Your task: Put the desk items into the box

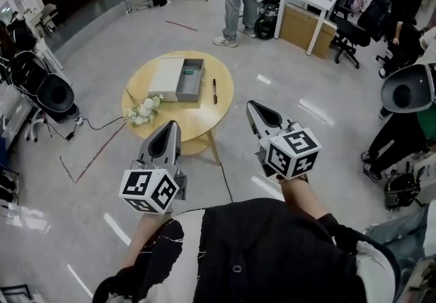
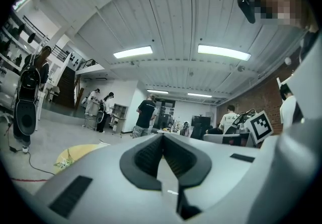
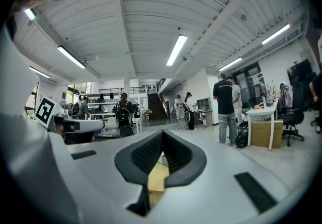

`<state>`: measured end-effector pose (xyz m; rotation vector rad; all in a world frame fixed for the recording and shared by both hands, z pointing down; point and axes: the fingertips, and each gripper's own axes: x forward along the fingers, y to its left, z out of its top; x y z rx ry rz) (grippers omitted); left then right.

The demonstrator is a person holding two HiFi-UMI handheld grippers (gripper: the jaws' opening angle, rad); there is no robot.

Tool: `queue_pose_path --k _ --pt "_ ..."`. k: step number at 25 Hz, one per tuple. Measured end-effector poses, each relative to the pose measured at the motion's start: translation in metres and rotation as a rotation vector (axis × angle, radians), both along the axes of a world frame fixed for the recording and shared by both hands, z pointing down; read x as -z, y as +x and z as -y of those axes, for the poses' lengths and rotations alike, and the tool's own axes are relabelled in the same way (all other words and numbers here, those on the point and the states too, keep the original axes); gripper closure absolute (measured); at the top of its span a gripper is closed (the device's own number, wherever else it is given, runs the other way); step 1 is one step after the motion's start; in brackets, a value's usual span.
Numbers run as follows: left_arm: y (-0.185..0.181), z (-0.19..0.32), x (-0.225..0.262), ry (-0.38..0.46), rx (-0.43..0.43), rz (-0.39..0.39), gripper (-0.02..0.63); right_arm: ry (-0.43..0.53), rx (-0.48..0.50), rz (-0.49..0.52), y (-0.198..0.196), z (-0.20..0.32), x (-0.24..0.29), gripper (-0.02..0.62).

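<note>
Head view shows my left gripper [image 1: 169, 126] and right gripper [image 1: 253, 107] at lower centre, jaws pressed together, empty, below the table [image 1: 204, 120].

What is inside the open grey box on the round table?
The grey box holds one small green item near its far end; the rest of its floor looks bare. Its near wall may hide a strip of floor, and the item is too small to name.

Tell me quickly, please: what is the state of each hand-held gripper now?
Left hand-held gripper: closed, holding nothing.
Right hand-held gripper: closed, holding nothing.
</note>
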<state>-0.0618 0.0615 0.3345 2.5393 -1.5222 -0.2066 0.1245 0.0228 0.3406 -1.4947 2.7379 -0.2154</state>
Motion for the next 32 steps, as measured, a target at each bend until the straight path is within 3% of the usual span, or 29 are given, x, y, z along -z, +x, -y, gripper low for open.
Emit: queue_pose_path --k 9,18,32 --pt "0.002 0.0 -0.004 -0.021 -0.033 -0.019 0.595 -0.029 0.004 -0.054 -0.007 -0.003 -0.009 0.591" --pt "-0.01 0.013 -0.036 -0.089 0.006 -0.063 0.595 -0.095 0.053 -0.078 -0.022 0.015 -0.04 0.591" --pt "-0.016 0.072 -0.02 -0.061 0.06 -0.066 0.595 -0.093 0.085 -0.049 -0.027 0.082 -0.032 0.591"
